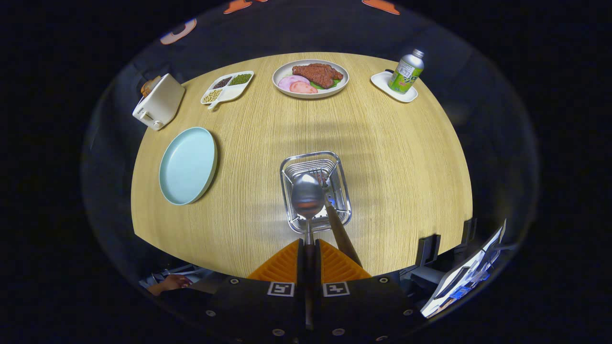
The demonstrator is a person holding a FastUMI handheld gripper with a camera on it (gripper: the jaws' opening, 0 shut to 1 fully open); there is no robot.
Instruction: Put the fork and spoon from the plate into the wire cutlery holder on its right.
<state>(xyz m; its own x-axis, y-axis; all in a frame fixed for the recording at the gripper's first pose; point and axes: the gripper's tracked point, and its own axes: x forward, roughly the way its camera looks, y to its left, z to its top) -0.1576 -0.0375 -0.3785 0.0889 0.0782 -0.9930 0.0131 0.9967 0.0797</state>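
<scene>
My gripper [309,244] is shut on the thin handle of a steel spoon [307,197], whose bowl points forward over the wire cutlery holder [292,168] just ahead of the orange fingers [283,265]. A fork [340,228] with a dark handle stands in the holder, its handle leaning out toward my right finger, tines down inside the basket. The light blue plate [187,165] lies to the left of the holder with nothing on it.
At the table's far side stand a white toaster [158,102], a divided dish of beans [227,87], a plate of meat and ham [311,78] and a green bottle [406,71] on a white coaster. A person's hand [168,283] is near the table's front edge, left.
</scene>
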